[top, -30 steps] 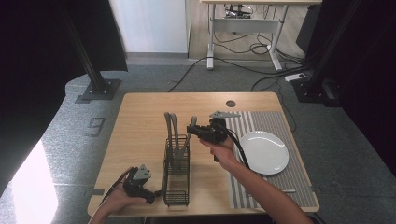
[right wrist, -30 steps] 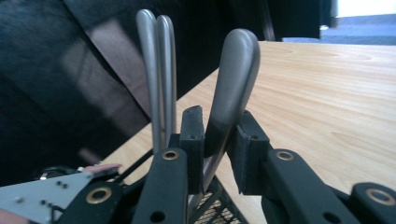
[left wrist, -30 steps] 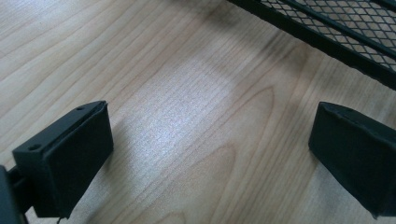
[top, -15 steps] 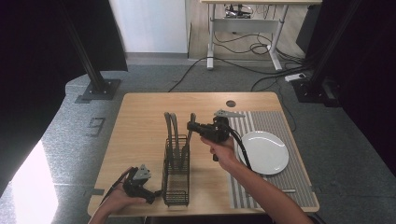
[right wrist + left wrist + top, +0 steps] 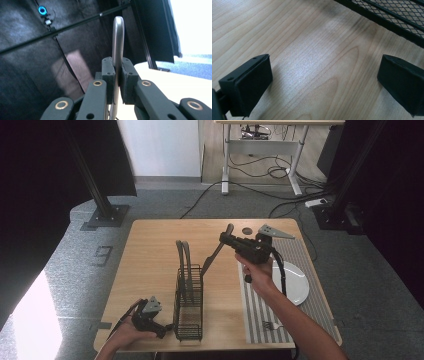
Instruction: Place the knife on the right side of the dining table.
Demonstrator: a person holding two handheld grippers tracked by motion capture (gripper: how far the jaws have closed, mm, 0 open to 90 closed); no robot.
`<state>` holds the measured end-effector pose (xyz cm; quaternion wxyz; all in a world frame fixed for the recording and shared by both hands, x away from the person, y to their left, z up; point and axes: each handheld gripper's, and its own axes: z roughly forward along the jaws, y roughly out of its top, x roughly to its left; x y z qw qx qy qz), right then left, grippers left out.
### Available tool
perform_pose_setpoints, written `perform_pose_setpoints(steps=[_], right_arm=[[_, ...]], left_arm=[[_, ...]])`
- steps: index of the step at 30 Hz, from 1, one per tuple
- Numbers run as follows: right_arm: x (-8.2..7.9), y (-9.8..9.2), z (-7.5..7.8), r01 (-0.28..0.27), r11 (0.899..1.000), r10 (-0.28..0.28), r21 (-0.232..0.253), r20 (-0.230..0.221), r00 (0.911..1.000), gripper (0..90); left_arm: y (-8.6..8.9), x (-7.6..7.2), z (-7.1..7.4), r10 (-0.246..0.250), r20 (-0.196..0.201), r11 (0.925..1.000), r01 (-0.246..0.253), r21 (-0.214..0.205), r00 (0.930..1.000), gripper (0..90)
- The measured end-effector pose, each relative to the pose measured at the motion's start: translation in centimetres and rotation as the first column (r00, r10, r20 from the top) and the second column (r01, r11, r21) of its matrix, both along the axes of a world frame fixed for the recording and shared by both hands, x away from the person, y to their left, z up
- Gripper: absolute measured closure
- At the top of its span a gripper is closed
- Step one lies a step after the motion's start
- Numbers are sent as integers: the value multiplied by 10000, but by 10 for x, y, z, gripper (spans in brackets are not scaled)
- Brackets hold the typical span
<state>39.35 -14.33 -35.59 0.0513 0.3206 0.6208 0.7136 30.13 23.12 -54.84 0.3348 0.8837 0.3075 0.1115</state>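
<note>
One knife point(image 5: 214, 255); no writing legible.

High view above table point(image 5: 150, 250); tool views close along jaws

Knife point(image 5: 216, 254): a slim utensil with a rounded grey metal handle end and a dark blade, clamped between the pads of the right gripper point(image 5: 226, 239). In the high view it slants down and to the left from the jaws, blade tip just above the top rim of the black wire rack point(image 5: 189, 304), clear of the table. In the right gripper view the handle point(image 5: 118, 45) stands upright, projecting beyond the closed jaws.
</note>
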Motion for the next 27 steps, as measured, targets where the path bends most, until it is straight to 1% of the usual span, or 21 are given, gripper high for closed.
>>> perform_pose_setpoints(steps=[1,2,3,4,5,8,9,10,11,12,13,14,15,17,18,19,20,21,27], right_arm=[[-2,-8,4,89,9998,-89,149,61,9999,830],[-2,-8,4,89,9998,-89,149,61,9999,830],[-3,-14,7,184,9997,-187,149,162,9997,830],[-3,-14,7,184,9997,-187,149,162,9997,830],[-5,-20,8,292,9993,-296,225,198,9994,830],[-4,-24,7,369,9991,-372,185,174,9992,829],[-3,-26,2,418,9991,-418,87,66,9991,830],[-3,-26,2,418,9991,-418,87,66,9991,830],[-2,-26,-1,436,9990,-436,11,-27,9990,830],[-1,-26,-5,477,9989,-477,-44,-87,9988,830],[1,-25,-13,510,9986,-514,-147,-262,9983,830],[1,-25,-13,510,9986,-514,-147,-262,9983,830],[4,-25,-20,559,9982,-567,-217,-407,9976,829],[7,-25,-25,638,9975,-653,-300,-514,9965,830],[7,-25,-25,638,9975,-653,-300,-514,9965,830],[10,-26,-30,704,9970,-723,-337,-620,9955,829],[10,-26,-30,704,9970,-723,-337,-620,9955,829],[13,-27,-33,773,9962,-799,-388,-686,9944,830],[16,-27,-41,908,9945,-949,-528,-808,9922,829]], left_arm=[[0,0,0,-2,-1,10000,2,1,10000,0],[0,0,0,-2,-1,10000,2,1,10000,0],[0,0,0,0,-2,10000,0,-2,10000,0],[0,0,0,0,-2,10000,0,-3,10000,0],[0,0,0,-6,-1,10000,6,1,10000,0],[0,0,0,-13,-12,10000,13,2,10000,0],[0,0,0,-14,-9,10000,14,1,10000,0],[0,0,0,-14,-9,10000,14,1,10000,0],[0,0,0,-11,-9,10000,11,-4,10000,0],[0,0,0,-11,-7,10000,11,0,10000,0],[0,0,0,-12,-8,10000,12,-1,10000,0],[0,0,0,-12,-8,10000,12,-1,10000,0],[0,0,0,-9,-8,10000,9,-4,10000,0],[0,0,0,-10,-8,10000,10,-2,10000,0],[0,0,0,-10,-8,10000,10,-3,10000,0],[0,0,0,-11,-7,10000,11,-2,10000,0],[0,0,0,-10,-9,10000,10,-1,10000,0],[0,0,0,-12,-8,10000,12,-1,10000,0],[0,0,0,16,-4,10000,-16,-32,10000,0]])
